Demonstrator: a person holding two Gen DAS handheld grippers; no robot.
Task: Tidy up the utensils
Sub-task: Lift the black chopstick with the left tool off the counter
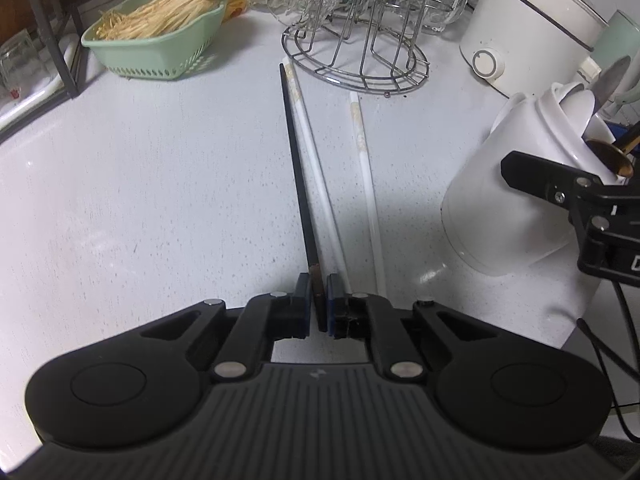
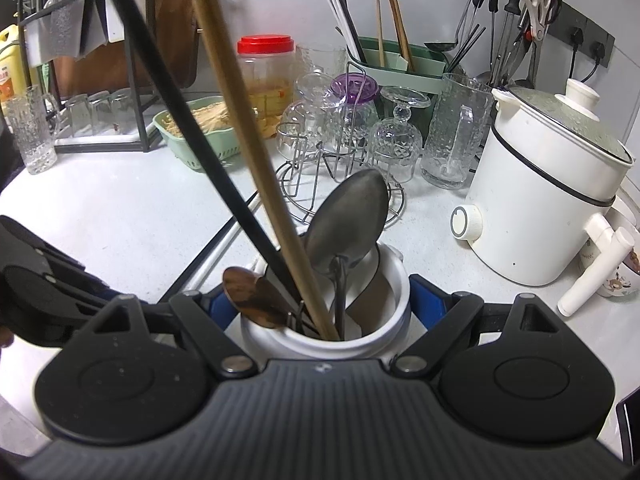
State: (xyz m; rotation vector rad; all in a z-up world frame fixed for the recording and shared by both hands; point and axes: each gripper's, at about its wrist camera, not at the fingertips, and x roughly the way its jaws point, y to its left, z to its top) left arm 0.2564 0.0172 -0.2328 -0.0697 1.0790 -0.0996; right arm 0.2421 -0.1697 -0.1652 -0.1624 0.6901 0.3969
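The thick end of a long black chopstick is clamped between the blue pads of the left gripper, whose jaws are nearly closed on it. The chopstick runs away across the pale speckled countertop toward a round wire glass rack. Just to its right a long white chopstick with a faded gold pattern is seen lying on the counter, and a second white chopstick lies further right, apart from the first pair.

A white ceramic utensil jar is gripped at its sides by the right gripper, blue pads being pressed against the wall on the left and the right. In the jar stand a large dull steel spoon, a copper-coloured spoon, a long wooden chopstick and a long black stick. In the left wrist view the same jar is found at the near right of the loose chopsticks.

At the far left a mint-green plastic basket of pale straw-like sticks is set. A white electric cooker with a round dial stands at the right. A clear plastic jar with a red lid and a yellow oil bottle are placed at the back; the bottle's label carries print too small to be read.
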